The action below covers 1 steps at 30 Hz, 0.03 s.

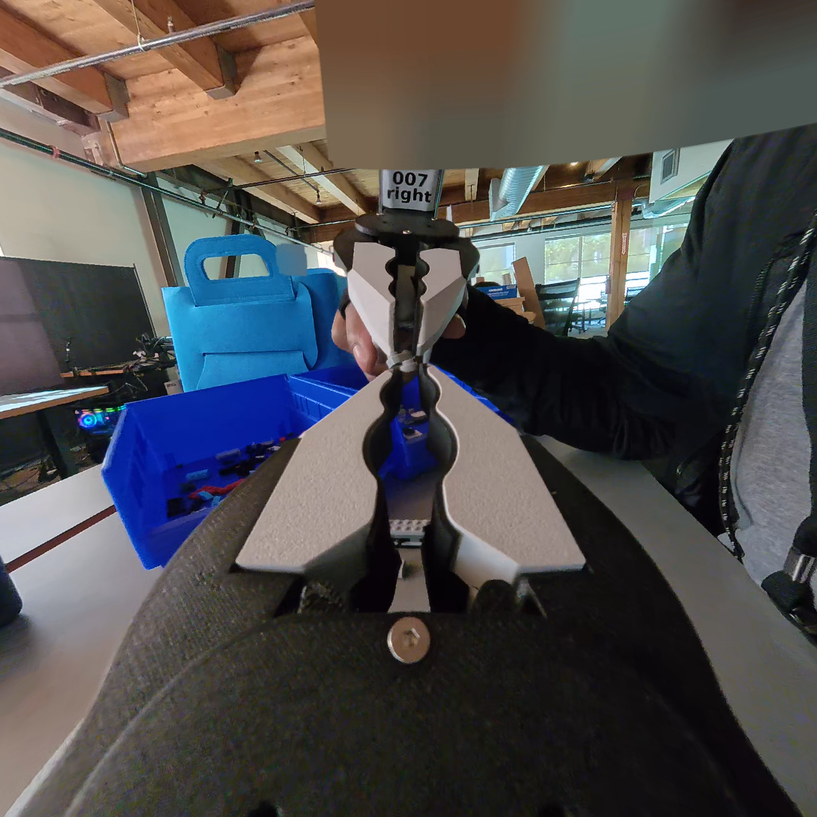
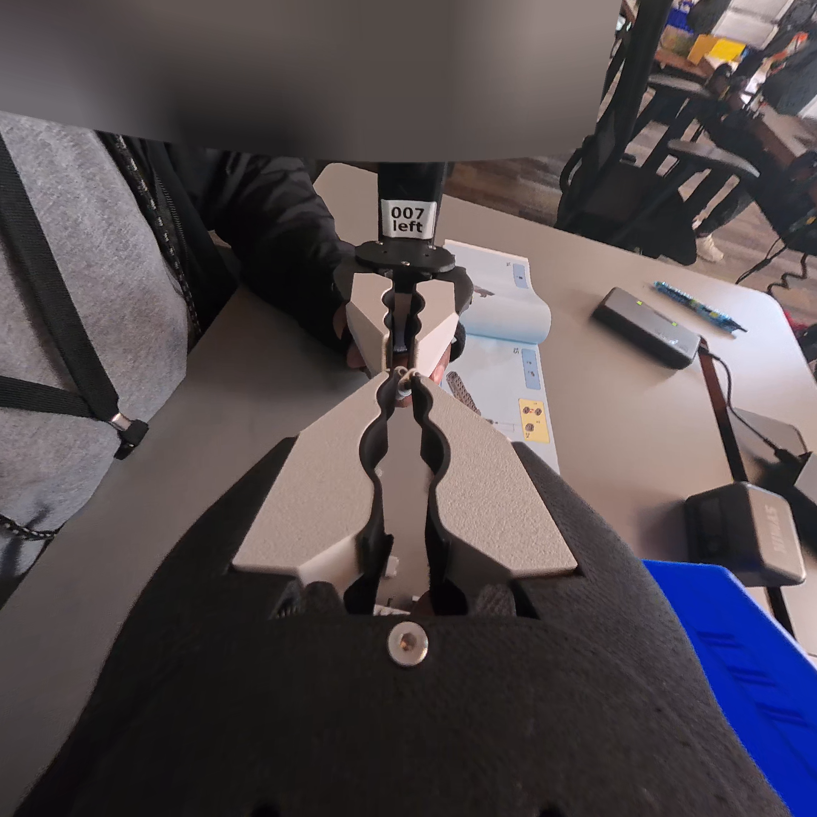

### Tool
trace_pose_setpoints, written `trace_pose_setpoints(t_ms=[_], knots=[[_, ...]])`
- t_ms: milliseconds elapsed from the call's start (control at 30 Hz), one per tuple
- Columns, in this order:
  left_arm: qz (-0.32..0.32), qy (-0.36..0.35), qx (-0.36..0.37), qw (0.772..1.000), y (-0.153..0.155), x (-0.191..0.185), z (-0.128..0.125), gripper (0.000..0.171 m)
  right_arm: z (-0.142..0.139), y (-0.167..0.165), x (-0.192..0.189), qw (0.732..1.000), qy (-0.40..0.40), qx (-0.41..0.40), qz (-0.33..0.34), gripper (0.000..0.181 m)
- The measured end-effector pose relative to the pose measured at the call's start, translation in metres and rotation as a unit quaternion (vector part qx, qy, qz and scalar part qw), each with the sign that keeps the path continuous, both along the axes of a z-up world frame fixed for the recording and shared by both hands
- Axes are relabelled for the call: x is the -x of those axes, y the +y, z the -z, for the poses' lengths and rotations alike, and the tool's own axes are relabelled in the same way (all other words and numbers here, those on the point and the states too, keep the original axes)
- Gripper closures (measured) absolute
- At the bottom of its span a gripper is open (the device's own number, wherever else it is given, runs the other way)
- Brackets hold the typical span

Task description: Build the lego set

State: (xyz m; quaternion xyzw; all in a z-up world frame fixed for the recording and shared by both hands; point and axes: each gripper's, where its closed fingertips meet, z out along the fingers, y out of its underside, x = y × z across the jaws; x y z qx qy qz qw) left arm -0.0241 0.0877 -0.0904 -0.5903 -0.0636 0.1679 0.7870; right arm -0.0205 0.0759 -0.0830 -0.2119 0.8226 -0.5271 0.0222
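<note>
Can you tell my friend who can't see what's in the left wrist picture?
Two grey grippers meet tip to tip, the left gripper below and the right gripper above, pinching small pale lego pieces. Behind sit blue bins of loose pieces.

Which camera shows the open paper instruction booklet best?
The right wrist view: the open paper instruction booklet lies spread on the grey table, partly behind a gripper. The left wrist view shows none of it.

Blue bin, grey table, pale-grey piece.
</note>
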Motion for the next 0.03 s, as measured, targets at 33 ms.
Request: trace_pose_setpoints(t_ms=[33], knots=[[0.003,-0.002,-0.002,1.000,-0.0001,-0.0004,-0.0002,0.163,-0.0006,-0.0002,-0.0005,1.000,0.003,0.003,-0.002,0.174]])
